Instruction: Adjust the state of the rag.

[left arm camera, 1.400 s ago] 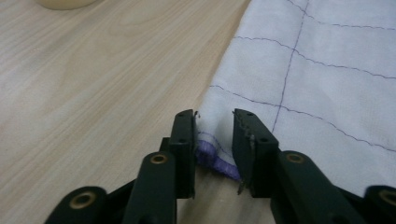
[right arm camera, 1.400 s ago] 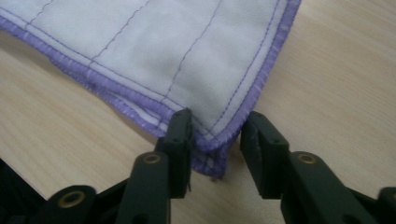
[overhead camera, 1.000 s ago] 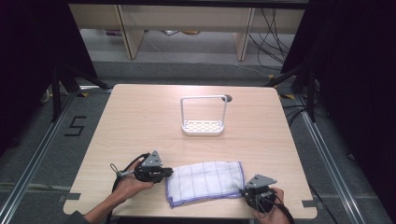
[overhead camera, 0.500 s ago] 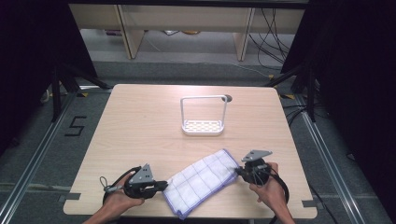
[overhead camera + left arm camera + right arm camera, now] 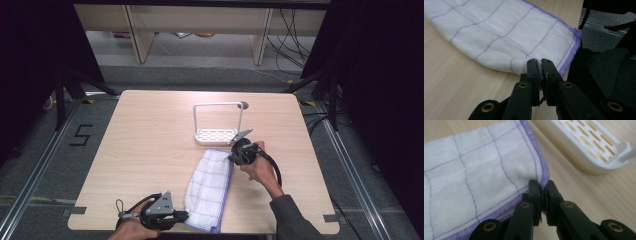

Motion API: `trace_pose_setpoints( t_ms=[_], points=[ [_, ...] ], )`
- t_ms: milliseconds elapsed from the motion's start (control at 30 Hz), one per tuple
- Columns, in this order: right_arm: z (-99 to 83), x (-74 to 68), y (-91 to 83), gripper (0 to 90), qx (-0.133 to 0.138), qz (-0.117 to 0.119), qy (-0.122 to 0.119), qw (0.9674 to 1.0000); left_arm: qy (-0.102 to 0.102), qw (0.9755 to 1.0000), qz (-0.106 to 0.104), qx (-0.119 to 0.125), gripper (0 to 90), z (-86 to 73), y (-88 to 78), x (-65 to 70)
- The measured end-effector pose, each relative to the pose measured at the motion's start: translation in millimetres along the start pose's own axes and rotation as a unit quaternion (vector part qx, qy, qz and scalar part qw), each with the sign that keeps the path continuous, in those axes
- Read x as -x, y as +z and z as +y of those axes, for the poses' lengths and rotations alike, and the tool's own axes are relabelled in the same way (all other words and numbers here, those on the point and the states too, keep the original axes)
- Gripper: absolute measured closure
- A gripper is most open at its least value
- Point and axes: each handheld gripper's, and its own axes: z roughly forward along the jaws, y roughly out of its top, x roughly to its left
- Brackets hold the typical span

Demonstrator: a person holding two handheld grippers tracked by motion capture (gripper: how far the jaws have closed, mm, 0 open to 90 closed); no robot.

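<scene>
Wooden table (image 5: pixel 150 140) carrying cloth (image 5: pixel 209 187); left gripper (image 5: pixel 541 65) and right gripper (image 5: pixel 543 187) both pinching corners. Thin bite risking slipping; rack (image 5: pixel 218 135) nearby risking snagging.

A white quilted cloth (image 5: pixel 208 189) with purple stitched grid and purple edging lies folded lengthwise on the wooden table, running from lower centre of the high view up toward the middle, slightly tilted right.

I see the white rack (image 5: pixel 218 122) standing just behind the cloth (image 5: pixel 209 187); left of the rack, the table (image 5: pixel 140 145) is open for passing.
</scene>
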Motion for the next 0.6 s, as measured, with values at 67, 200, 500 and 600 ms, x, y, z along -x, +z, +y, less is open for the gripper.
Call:
trace_pose_setpoints(
  t_ms=[67, 200, 500, 600],
  points=[
    [5.9, 2.1, 6.7, 85.7, -0.004, -0.002, -0.009, 0.9999, 0.0, 0.9999, -0.01, -0.006, 84.5, 3.5, 3.4, 3.0],
    [10.3, 3.3, 16.8, 85.0, -0.009, 0.0, -0.003, 1.0, 0.005, 0.9999, -0.007, -0.007, 84.4, 6.7, 9.5, 4.3],
    [11.4, 7.6, 22.8, 71.0, -0.008, -0.004, 0.011, 0.9999, -0.018, 0.9995, -0.025, 0.002, 76.8, 7.5, 11.3, 5.3],
    [9.0, 12.2, 15.0, 58.8, 0.013, -0.021, 0.03, 0.9992, -0.031, 0.9989, -0.032, 0.016, 59.0, 11.4, 5.8, 5.3]
  ],
)
